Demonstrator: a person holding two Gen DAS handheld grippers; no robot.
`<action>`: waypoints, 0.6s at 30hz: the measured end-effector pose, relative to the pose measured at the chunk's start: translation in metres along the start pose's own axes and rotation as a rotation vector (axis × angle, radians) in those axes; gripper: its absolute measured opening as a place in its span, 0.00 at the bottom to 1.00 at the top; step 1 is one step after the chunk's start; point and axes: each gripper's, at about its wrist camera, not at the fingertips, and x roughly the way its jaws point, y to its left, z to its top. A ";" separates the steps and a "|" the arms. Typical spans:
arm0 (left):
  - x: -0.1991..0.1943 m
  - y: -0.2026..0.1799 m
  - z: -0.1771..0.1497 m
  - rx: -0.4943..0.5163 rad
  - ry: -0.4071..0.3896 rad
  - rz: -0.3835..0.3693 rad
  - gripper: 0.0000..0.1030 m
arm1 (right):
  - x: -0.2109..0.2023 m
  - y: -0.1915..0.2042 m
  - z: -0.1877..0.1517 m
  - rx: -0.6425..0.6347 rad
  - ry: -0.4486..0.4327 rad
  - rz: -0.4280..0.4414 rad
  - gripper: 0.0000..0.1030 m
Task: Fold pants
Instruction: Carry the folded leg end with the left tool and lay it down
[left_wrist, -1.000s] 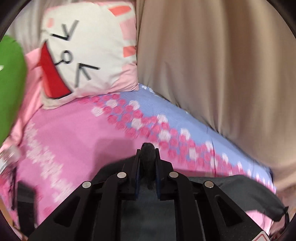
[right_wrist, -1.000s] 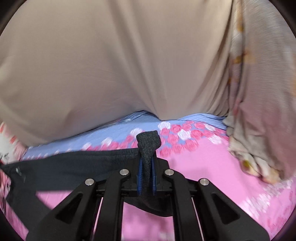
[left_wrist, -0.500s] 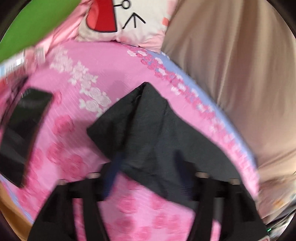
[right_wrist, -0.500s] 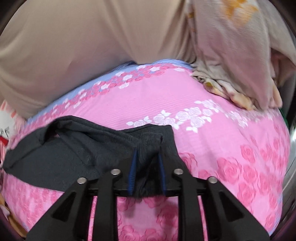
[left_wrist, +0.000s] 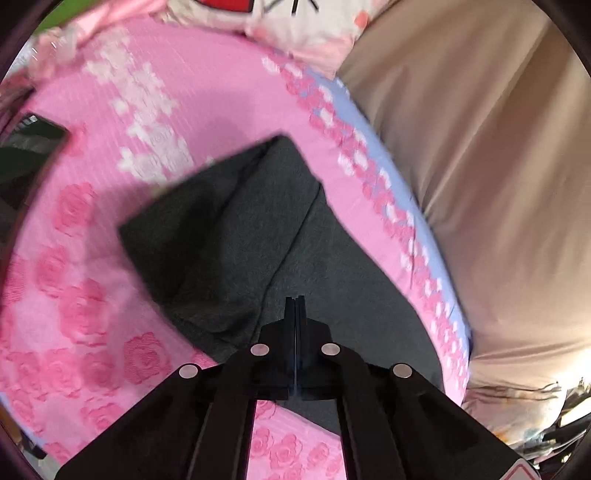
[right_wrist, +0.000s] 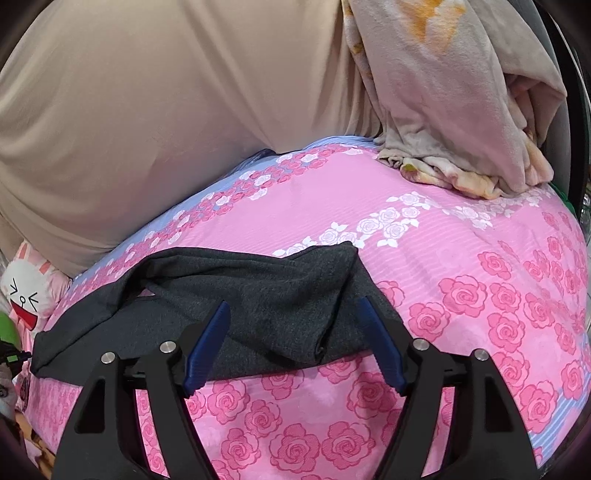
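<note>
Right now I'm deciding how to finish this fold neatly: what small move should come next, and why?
Probably smooth the top layer flat. The pants lie folded on the pink bedsheet, but the upper layer is rumpled and its edge near the right gripper doesn't match the layer below. That gripper's jaws have just been opening and stand clear of the cloth; the left gripper is shut on nothing.
</note>
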 end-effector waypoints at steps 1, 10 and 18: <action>-0.009 0.001 -0.001 0.001 -0.009 0.006 0.07 | 0.000 0.000 0.000 -0.004 -0.001 0.000 0.68; 0.007 0.033 -0.014 -0.104 0.032 -0.066 0.71 | 0.012 0.024 -0.007 -0.137 0.033 -0.080 0.69; 0.036 0.024 0.000 -0.090 0.081 -0.032 0.06 | 0.013 0.024 -0.008 -0.140 0.030 -0.119 0.70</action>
